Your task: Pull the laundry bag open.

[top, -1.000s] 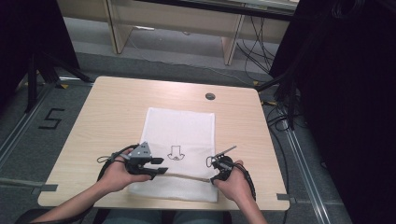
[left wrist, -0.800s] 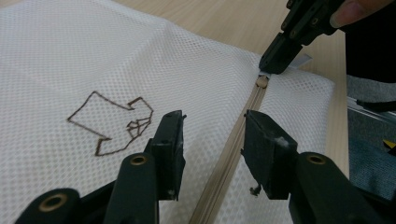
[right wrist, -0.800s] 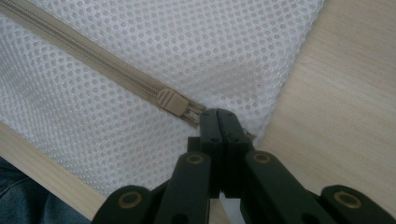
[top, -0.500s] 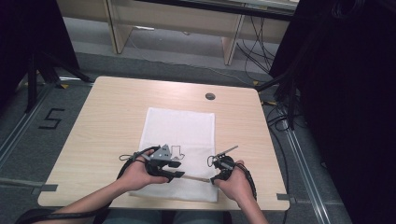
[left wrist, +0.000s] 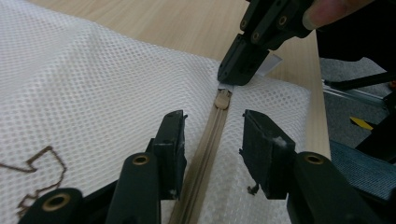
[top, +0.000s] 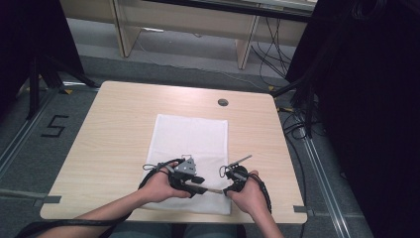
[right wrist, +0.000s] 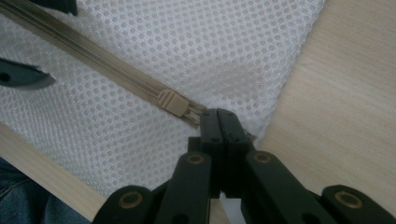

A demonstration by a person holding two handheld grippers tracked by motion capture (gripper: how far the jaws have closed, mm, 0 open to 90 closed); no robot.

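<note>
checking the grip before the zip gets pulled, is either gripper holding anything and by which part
The right gripper is shut on the white mesh bag at its beige zipper's end, just past the slider. The left gripper is open astride the zipper, holding nothing.

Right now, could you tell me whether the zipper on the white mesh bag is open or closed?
Closed along the stretch in view: the tan zipper teeth are meshed up to the slider, which sits near the bag's end beside the shut right gripper.

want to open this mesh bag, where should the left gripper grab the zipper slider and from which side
Grip the small tan slider across its two long sides, coming in along the zipper from the closed length. The open left gripper already straddles the tape in line with it. The slider lies flat on the mesh bag, just short of the right gripper, which is shut on the zipper's end, so pinch low.
</note>
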